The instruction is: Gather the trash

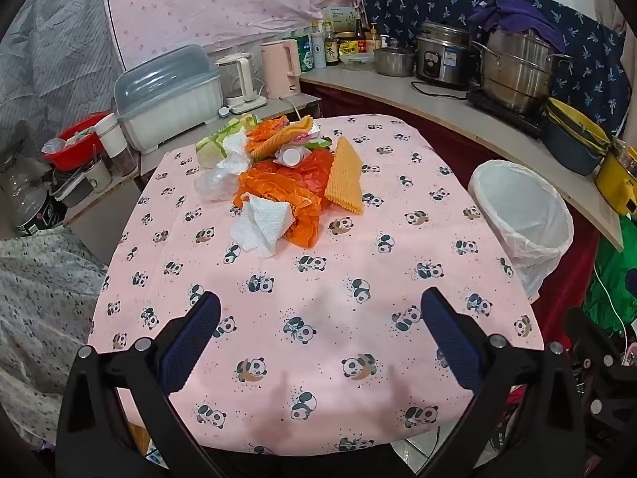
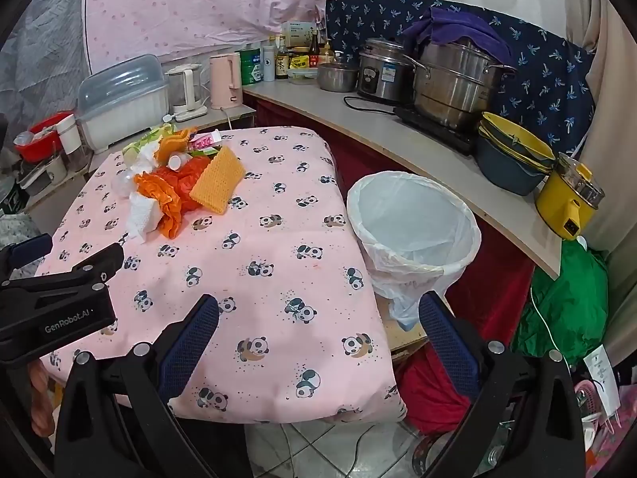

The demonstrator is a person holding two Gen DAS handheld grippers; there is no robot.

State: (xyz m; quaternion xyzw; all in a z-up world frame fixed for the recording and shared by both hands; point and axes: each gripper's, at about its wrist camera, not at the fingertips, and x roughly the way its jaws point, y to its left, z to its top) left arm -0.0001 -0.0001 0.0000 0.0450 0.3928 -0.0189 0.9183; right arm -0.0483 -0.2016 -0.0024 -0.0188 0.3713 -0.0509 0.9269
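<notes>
Both grippers are hovering over the near edge of the table [image 1: 318, 263], nothing held. Left gripper [image 1: 318, 338] is showing fingers wide apart, aimed straight up the table's middle at the trash pile [image 1: 278, 175]. Right gripper [image 2: 318, 338] is likewise gaping, sitting toward the near right corner, half over the table's right edge.

Trash pile is sitting toward the far end, left of centre: orange plastic bag [image 1: 286, 187], white paper towel [image 1: 262, 223] nearest the grippers, orange waffle-textured sheet [image 1: 344, 177] leaning on the heap, small white bottle [image 1: 290, 156], clear crumpled plastic [image 1: 213, 185].

Bin [image 2: 414, 231], white-lined, looking empty, is standing just beside the table's right edge, probably placed there for short drops. Judging collecting hasn't started; the paper towel is looking like the easiest first grab.
</notes>
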